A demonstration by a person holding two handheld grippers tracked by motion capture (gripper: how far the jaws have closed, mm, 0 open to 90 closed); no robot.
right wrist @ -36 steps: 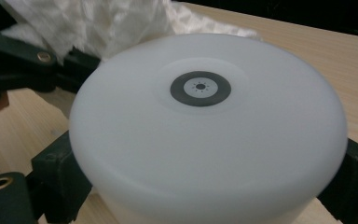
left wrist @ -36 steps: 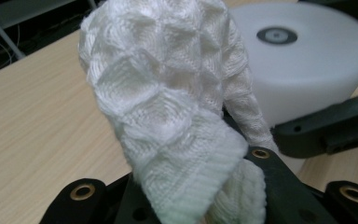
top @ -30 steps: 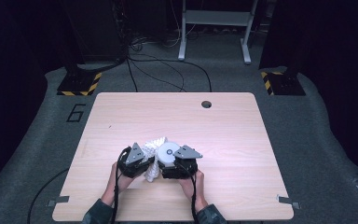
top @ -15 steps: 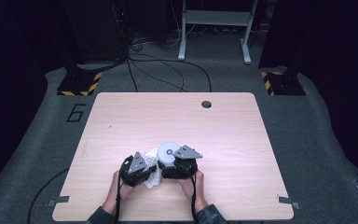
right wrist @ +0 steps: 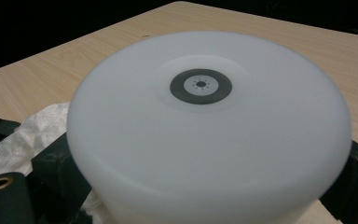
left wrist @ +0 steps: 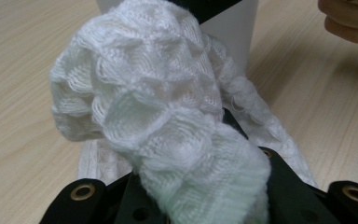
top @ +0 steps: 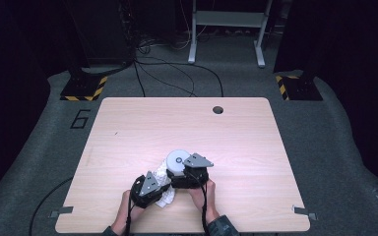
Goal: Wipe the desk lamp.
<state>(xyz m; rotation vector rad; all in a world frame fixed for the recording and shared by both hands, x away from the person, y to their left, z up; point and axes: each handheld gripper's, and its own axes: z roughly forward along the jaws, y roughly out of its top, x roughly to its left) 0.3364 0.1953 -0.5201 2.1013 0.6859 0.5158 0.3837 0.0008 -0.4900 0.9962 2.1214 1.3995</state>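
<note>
One white knitted cloth (left wrist: 168, 121), bunched, beside a round white lamp (right wrist: 209, 121).

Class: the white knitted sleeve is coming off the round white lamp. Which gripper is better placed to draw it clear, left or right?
Probably left: the left gripper is shut on the white knitted sleeve, while the right gripper clamps the round white lamp, steadying it.

Overhead light is falling on the wooden table (top: 128, 132) while the surrounding floor and far equipment are sinking into deep shadow in the high view, which is looking soft and grainy. In the left gripper view the white knitted cloth (left wrist: 168, 116) is staying fairly sharp against a blurring background. In the right gripper view the white round lamp (right wrist: 209, 126) is looming close, out of focus, edges smearing.
</note>
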